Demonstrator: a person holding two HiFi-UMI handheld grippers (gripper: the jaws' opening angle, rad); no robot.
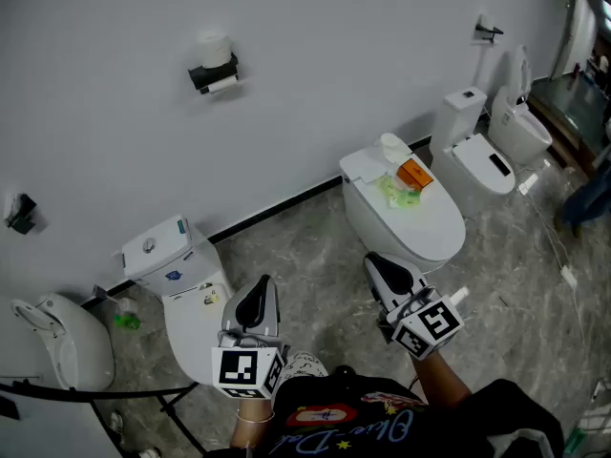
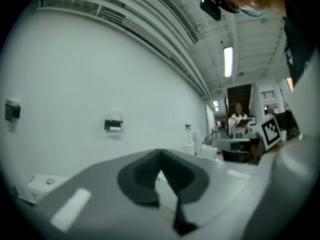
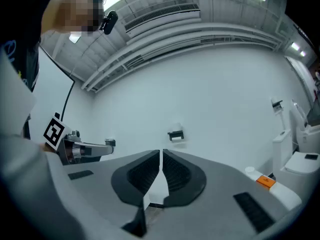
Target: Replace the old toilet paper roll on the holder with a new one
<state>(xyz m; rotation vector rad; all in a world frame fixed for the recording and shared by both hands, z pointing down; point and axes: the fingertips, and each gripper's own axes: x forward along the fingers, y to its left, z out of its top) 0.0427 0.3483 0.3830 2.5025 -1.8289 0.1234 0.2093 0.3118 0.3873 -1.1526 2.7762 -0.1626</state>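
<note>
Nearest the lens, the left gripper (image 1: 258, 289) and the right gripper (image 1: 379, 267) are being held level, side by side, both with jaws pressed together and nothing between them. The holder (image 1: 212, 72) is being seen well apart from them, mounted on the white wall (image 1: 334, 65) — a toilet paper roll (image 1: 214, 48) is sitting on top, with more white paper showing beneath.

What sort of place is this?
Probably a toilet showroom or test hall: several toilets line one wall, a paper holder is mounted on it, and the ceiling shows open ducting.
</note>
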